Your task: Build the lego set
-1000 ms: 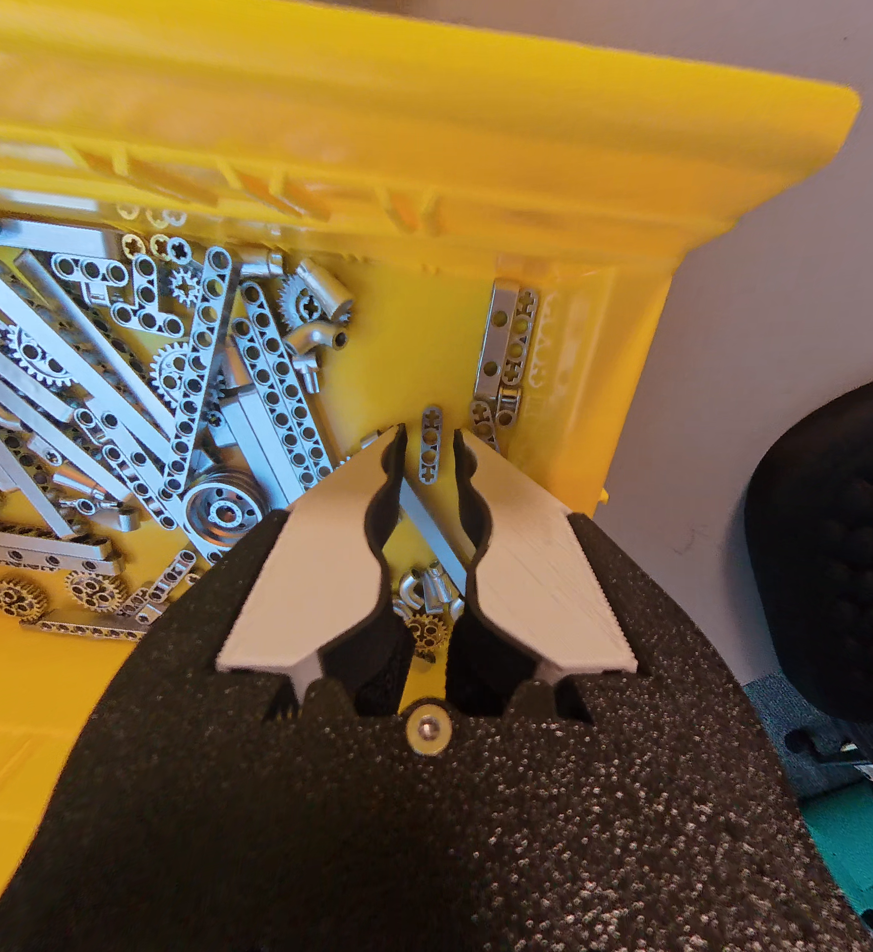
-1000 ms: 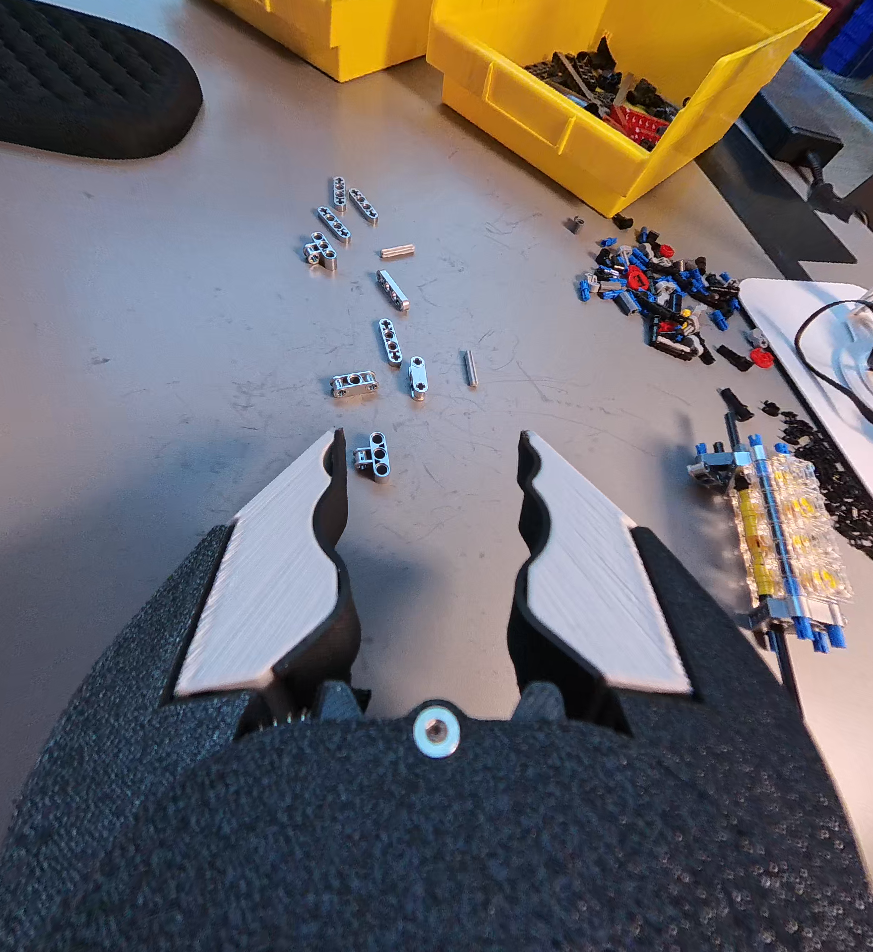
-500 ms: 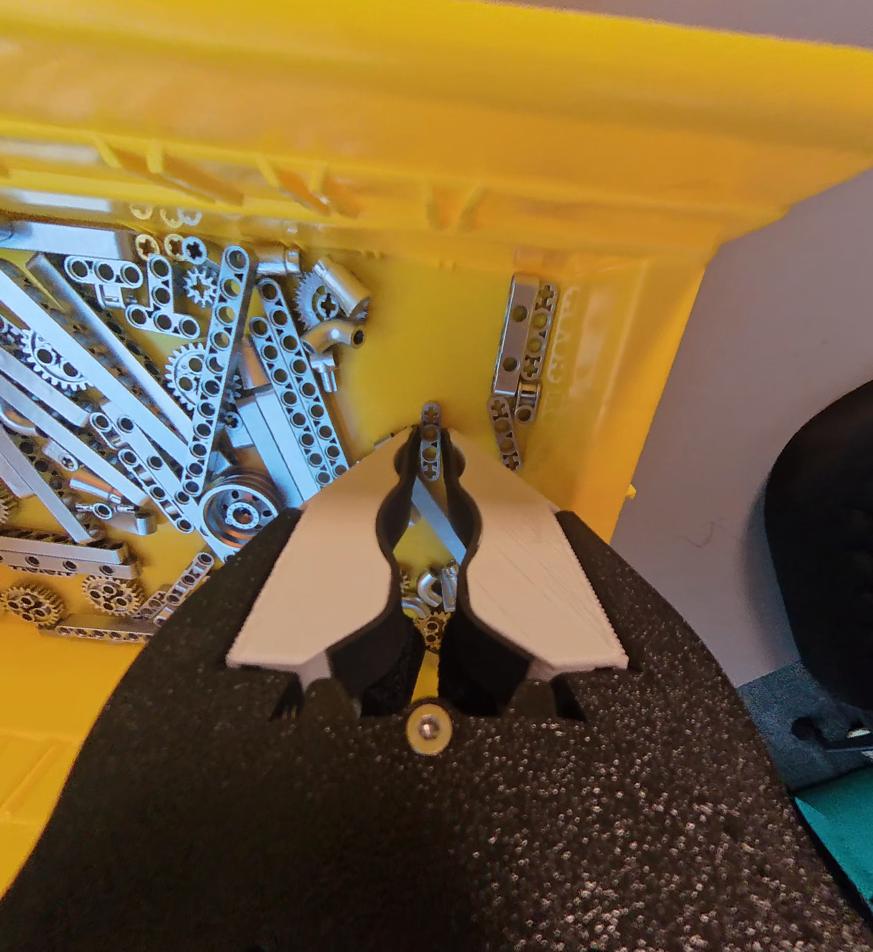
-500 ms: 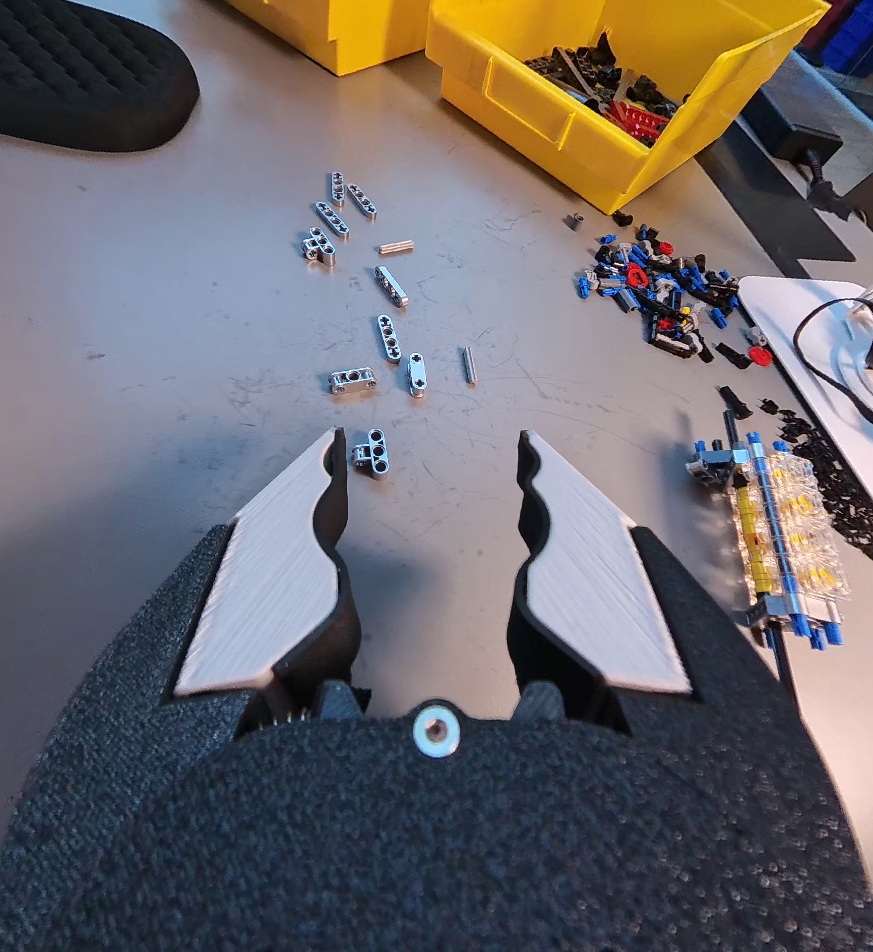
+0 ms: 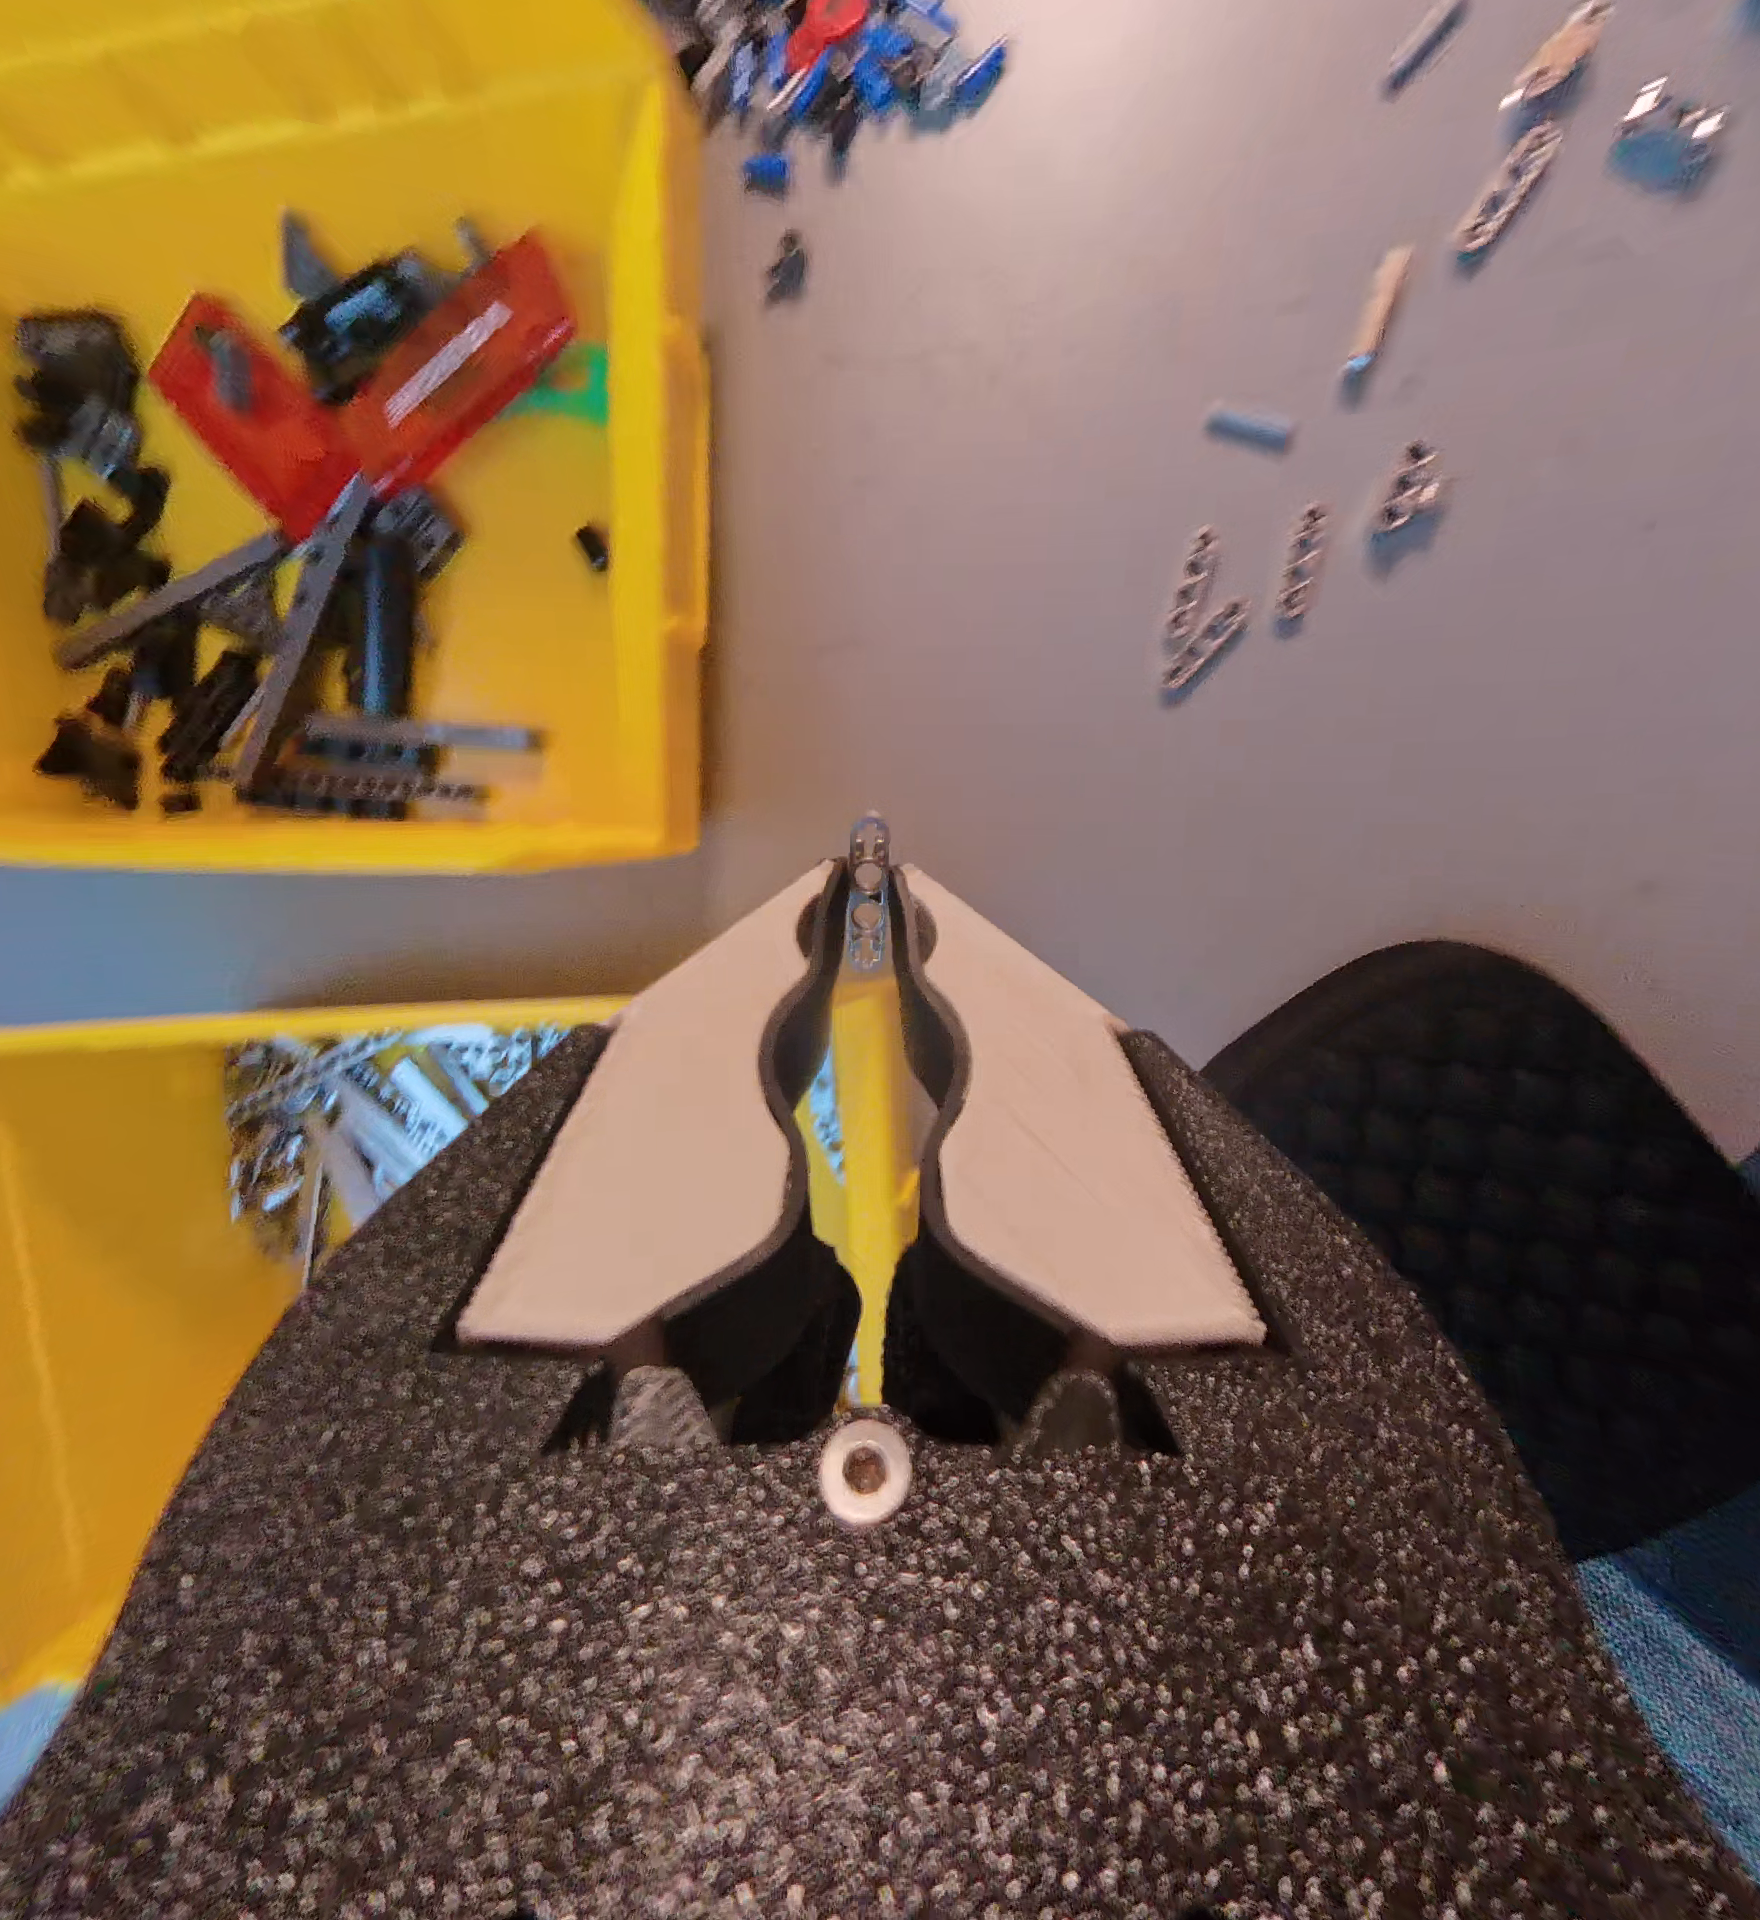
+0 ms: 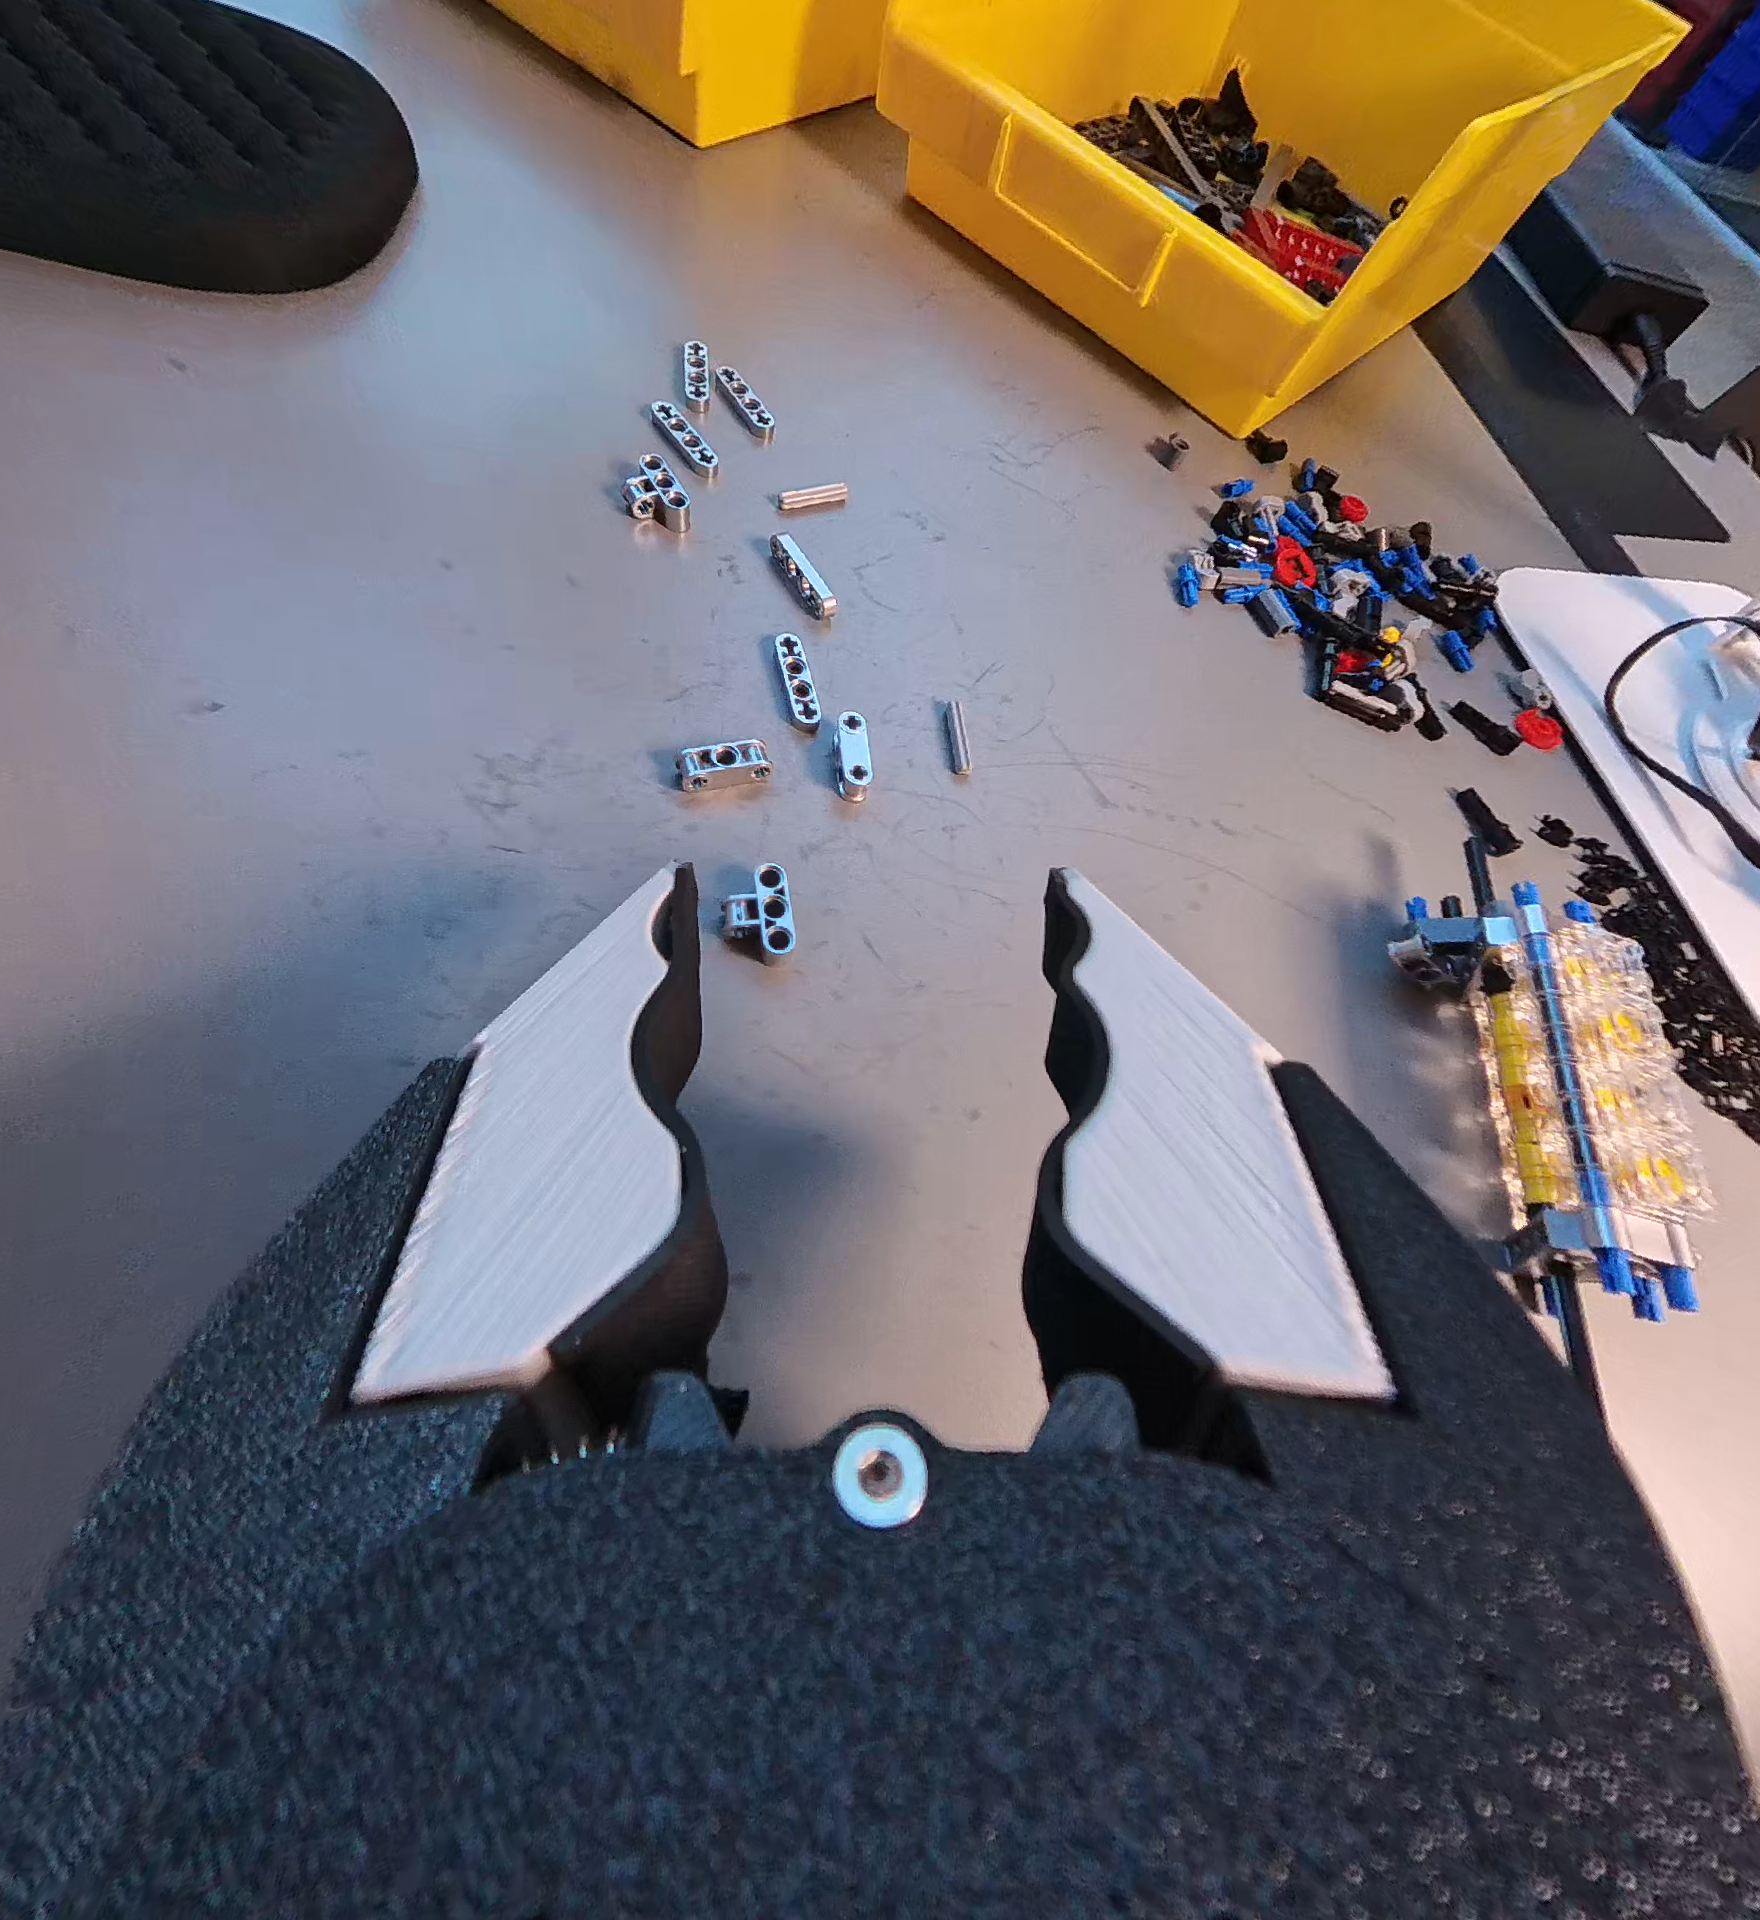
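Observation:
My left gripper [image 5: 869,881] is shut on a small grey beam with holes [image 5: 868,902], held in the air above the corner of a yellow bin of grey parts [image 5: 76,1195]. The beam's tip sticks out past the fingertips. My right gripper [image 6: 871,894] is open and empty, low over the grey table [image 6: 284,675]. A small grey connector [image 6: 767,909] lies just beyond its left fingertip [image 6: 673,904]. Several small grey beams and pins [image 6: 798,681] lie in a loose line farther ahead; they also show in the left wrist view [image 5: 1302,561].
A second yellow bin [image 5: 668,312] holds black, grey and red parts; it shows at the back right in the right wrist view [image 6: 1167,270]. A heap of blue, black and red pieces [image 6: 1333,592], a part-built assembly [image 6: 1572,1122], a white base with cable [image 6: 1686,727], and a black foam pad [image 6: 149,145]. Across from one pair of fingers to the other is roughly 35 cm.
My left gripper closed on the small grey beam inside the bin, then lifted out and swung toward the table. My right gripper stayed open and almost still.

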